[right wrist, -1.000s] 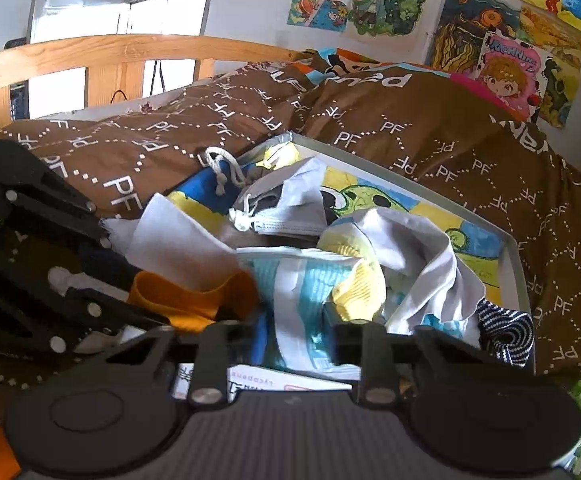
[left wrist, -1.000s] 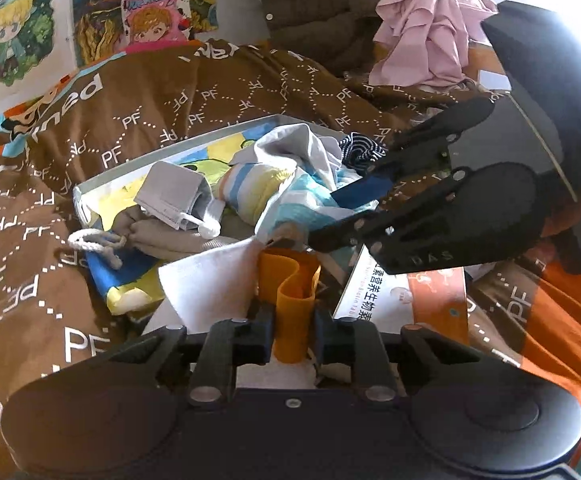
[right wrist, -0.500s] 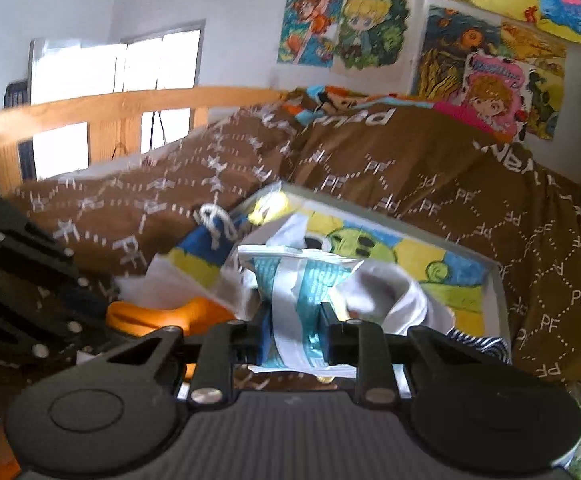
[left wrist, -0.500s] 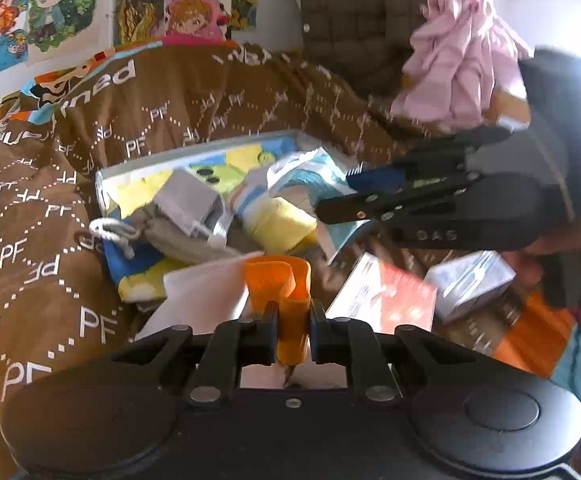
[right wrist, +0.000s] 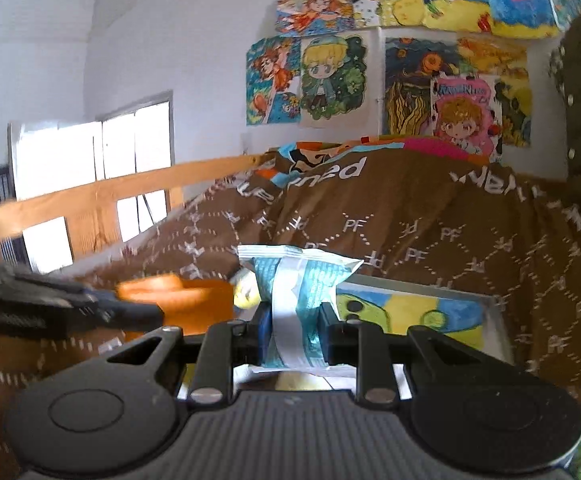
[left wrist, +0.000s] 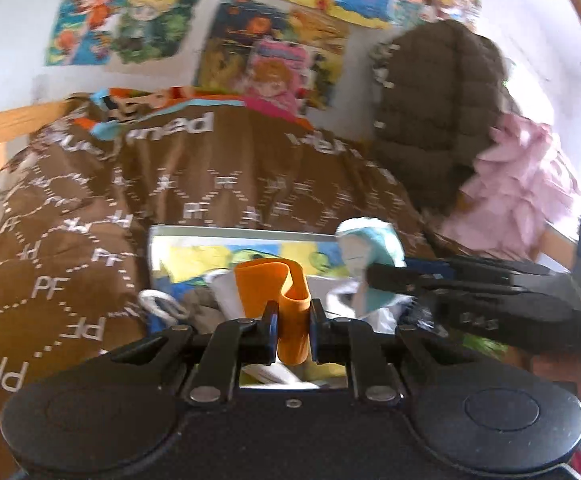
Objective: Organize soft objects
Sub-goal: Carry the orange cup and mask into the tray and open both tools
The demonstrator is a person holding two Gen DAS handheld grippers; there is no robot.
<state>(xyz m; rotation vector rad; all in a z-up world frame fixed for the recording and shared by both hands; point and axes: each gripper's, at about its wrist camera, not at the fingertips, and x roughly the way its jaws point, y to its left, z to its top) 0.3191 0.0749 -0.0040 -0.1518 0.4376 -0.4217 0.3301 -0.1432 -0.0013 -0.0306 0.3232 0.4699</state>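
Observation:
My left gripper (left wrist: 293,324) is shut on a folded orange rubber band (left wrist: 278,288), lifted above the grey tray (left wrist: 218,232) with the cartoon picture. My right gripper (right wrist: 295,330) is shut on a teal and white soft packet (right wrist: 295,276), also raised over the tray (right wrist: 486,304). In the left wrist view the right gripper (left wrist: 374,276) reaches in from the right with the packet (left wrist: 370,244). The right wrist view shows the left gripper (right wrist: 146,312) at the left with the orange band (right wrist: 178,296). A grey pouch (left wrist: 202,308) with a white cord (left wrist: 158,304) lies in the tray.
A brown patterned quilt (left wrist: 90,216) surrounds the tray. A brown padded jacket (left wrist: 434,120) and pink cloth (left wrist: 522,192) hang at the right. A wooden bed rail (right wrist: 102,204) runs at the left, with a window (right wrist: 90,152) behind it. Posters (right wrist: 370,80) cover the wall.
Both grippers rose from the heap in the tray, the left with the orange band, the right with the teal packet. The views tilted up toward the wall.

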